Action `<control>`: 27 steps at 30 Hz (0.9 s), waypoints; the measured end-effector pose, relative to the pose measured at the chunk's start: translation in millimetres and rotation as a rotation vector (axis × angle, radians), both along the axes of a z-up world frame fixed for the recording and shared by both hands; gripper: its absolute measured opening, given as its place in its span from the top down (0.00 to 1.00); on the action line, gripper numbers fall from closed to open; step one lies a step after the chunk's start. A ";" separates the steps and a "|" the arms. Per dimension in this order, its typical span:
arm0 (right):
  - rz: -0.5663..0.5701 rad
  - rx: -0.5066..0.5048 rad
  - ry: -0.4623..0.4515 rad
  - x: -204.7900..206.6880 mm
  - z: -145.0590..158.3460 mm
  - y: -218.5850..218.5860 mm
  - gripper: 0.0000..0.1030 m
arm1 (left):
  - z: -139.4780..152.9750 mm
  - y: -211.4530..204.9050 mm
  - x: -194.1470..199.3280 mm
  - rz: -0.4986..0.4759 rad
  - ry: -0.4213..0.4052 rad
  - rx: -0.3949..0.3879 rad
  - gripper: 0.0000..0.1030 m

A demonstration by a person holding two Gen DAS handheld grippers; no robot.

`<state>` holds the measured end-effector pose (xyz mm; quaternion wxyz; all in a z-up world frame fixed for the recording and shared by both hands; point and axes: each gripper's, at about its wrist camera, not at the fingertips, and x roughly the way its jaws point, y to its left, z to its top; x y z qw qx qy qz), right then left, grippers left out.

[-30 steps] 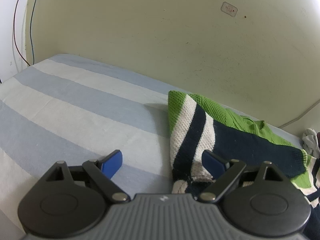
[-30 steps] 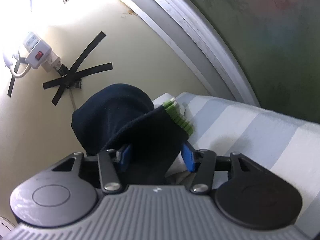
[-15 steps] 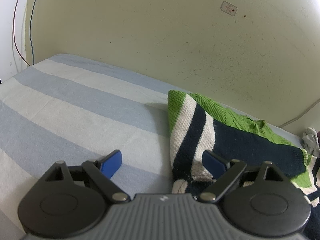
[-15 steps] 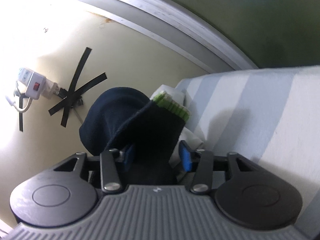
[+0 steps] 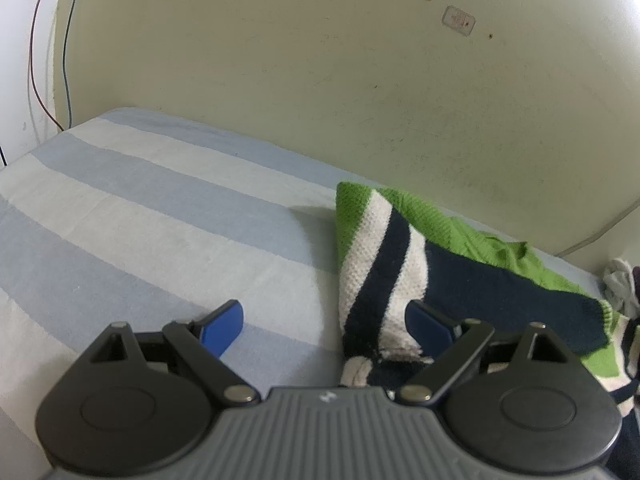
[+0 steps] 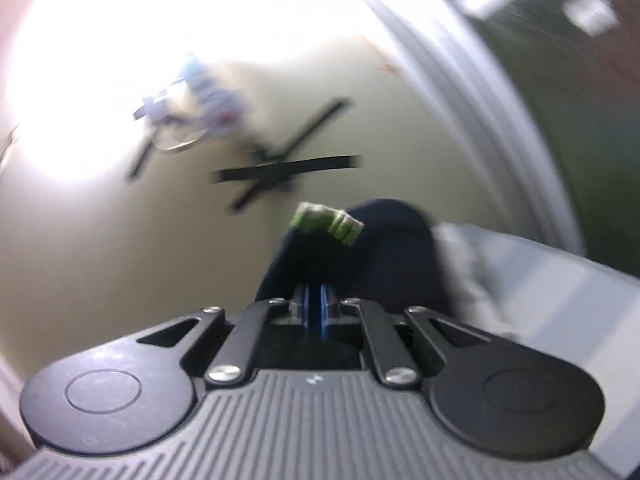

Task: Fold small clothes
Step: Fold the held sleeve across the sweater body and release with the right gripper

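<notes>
A small knit sweater (image 5: 404, 248) in green, white and navy stripes lies on the blue-and-white striped bed (image 5: 140, 208), against the wall. My left gripper (image 5: 324, 322) is open and empty, low over the bed at the sweater's near left corner, with its right finger (image 5: 426, 324) over the fabric. In the blurred right wrist view my right gripper (image 6: 314, 300) is shut on the sweater's navy sleeve (image 6: 360, 256), whose green cuff (image 6: 328, 224) sticks up above the fingers.
The cream wall (image 5: 320, 80) runs close behind the bed. A pile of other clothes (image 5: 620, 284) lies at the far right. Red and green wires (image 5: 48, 60) hang at the left. Black tape strips (image 6: 288, 168) and a power strip (image 6: 208, 96) are on the wall ahead of the right gripper.
My right gripper has closed on the navy sleeve and swung quickly, blurring its view. The left gripper and the sweater body have stayed still.
</notes>
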<state>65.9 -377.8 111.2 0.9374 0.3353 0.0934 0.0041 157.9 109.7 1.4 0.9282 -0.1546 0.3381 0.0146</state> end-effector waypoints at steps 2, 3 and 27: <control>0.056 -0.056 -0.030 5.8 24.9 32.3 0.92 | 4.5 0.4 -4.0 -0.004 -0.018 -0.008 0.12; 0.076 -0.081 -0.043 7.5 35.0 44.5 0.92 | 7.1 0.7 -6.2 -0.006 -0.029 -0.012 0.12; 0.305 -0.460 0.154 103.4 11.6 182.9 0.69 | 14.5 8.8 -11.4 -0.037 -0.057 -0.116 0.11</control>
